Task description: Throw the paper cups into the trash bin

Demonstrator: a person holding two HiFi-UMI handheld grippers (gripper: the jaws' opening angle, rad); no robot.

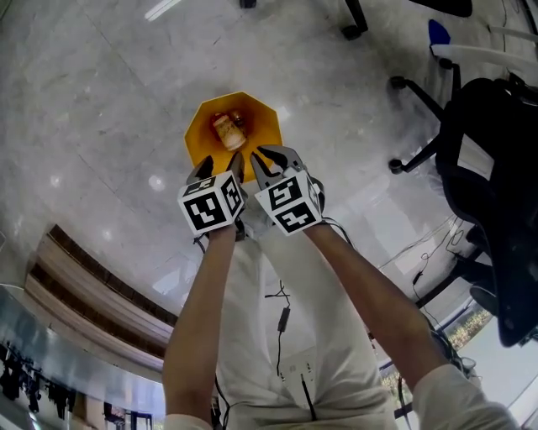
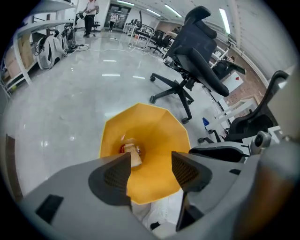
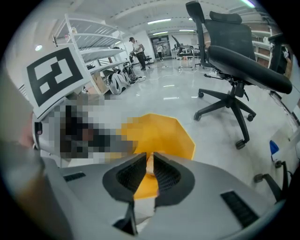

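Observation:
A yellow octagonal trash bin stands on the glossy grey floor just ahead of the person's feet. One crumpled paper cup lies inside it. My left gripper hangs over the bin's near rim, its jaws wide apart with nothing between them; in the left gripper view the cup shows down in the bin past the left pad. My right gripper hovers beside it, also over the near rim, jaws drawn together to a thin slit with only the bin seen through it.
A black office chair stands to the right, with a second chair base farther off. Cables trail on the floor by the person's legs. Shelving and distant people are far across the room.

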